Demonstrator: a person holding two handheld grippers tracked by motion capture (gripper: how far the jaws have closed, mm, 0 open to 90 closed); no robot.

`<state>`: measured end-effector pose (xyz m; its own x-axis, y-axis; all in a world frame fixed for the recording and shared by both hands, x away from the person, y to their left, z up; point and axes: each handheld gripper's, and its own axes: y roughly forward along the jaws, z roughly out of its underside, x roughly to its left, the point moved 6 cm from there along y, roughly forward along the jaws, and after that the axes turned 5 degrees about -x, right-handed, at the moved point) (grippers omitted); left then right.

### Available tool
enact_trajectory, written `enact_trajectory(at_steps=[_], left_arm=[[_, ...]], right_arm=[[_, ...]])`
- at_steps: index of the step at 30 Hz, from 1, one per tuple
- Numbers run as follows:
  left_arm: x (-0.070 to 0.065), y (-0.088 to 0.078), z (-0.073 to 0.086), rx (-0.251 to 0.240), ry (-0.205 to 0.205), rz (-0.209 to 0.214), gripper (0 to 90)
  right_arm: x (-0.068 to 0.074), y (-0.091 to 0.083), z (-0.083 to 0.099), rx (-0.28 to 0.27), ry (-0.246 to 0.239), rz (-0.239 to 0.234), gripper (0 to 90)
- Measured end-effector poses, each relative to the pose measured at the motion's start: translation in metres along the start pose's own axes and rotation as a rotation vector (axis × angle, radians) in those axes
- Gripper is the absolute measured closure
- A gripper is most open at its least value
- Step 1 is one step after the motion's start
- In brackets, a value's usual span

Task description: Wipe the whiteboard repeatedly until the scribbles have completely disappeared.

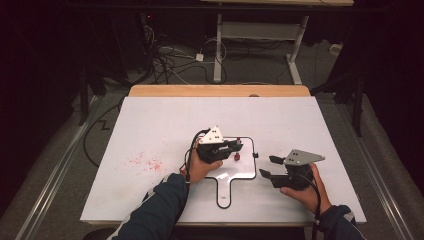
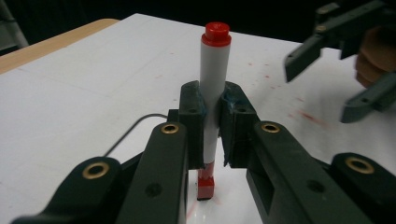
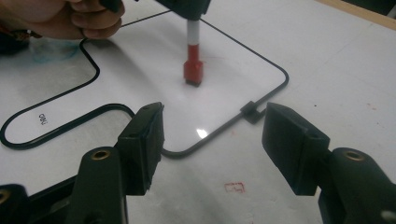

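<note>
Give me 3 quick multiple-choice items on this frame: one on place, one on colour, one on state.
1. Where does the lower end of the marker rest?
A. on the small whiteboard
B. on the bare table beside the board
C. in the air above the floor

2. What colour is the cap at the marker's top end?
A. blue
B. red
C. green

3. What state is the right gripper in?
A. shut on the marker
B. shut on the board's edge
C. open, nothing between its pads

Answers:
1 A, the right gripper view shows the end inside the board's black border.
2 B, the left gripper view shows a red cap.
3 C, its jaws stand apart over the board's corner, while the left gripper clamps the marker.
</note>
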<state>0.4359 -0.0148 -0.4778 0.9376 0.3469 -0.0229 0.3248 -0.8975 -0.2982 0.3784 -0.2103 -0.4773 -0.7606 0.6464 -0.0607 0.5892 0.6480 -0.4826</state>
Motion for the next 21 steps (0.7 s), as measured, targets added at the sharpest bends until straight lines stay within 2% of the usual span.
enact_trajectory(at_steps=[3, 5, 10, 13, 16, 21], left_arm=[[-0.001, -0.001, 0.000, 0.004, 0.007, 0.003, 78.9], [0.002, -0.001, 0.000, 0.004, 0.022, -0.019, 78.8], [0.020, -0.005, 0.001, 0.008, 0.027, -0.087, 78.8], [0.030, -0.009, 0.002, 0.008, -0.001, -0.114, 78.8], [0.028, -0.012, 0.003, 0.007, -0.023, -0.100, 78.8], [0.012, -0.019, 0.005, 0.015, -0.004, -0.051, 78.8]], right_arm=[[0.000, 0.000, 0.001, 0.003, -0.001, 0.003, 39.8], [0.000, 0.000, 0.000, 0.001, -0.002, 0.003, 39.8], [0.001, 0.000, 0.001, 0.004, -0.002, 0.001, 39.8], [0.001, 0.000, 0.001, 0.004, -0.002, 0.000, 39.8], [0.001, 0.000, 0.001, 0.002, -0.003, -0.002, 39.8], [0.000, -0.001, 0.001, 0.004, -0.002, -0.001, 39.8]])
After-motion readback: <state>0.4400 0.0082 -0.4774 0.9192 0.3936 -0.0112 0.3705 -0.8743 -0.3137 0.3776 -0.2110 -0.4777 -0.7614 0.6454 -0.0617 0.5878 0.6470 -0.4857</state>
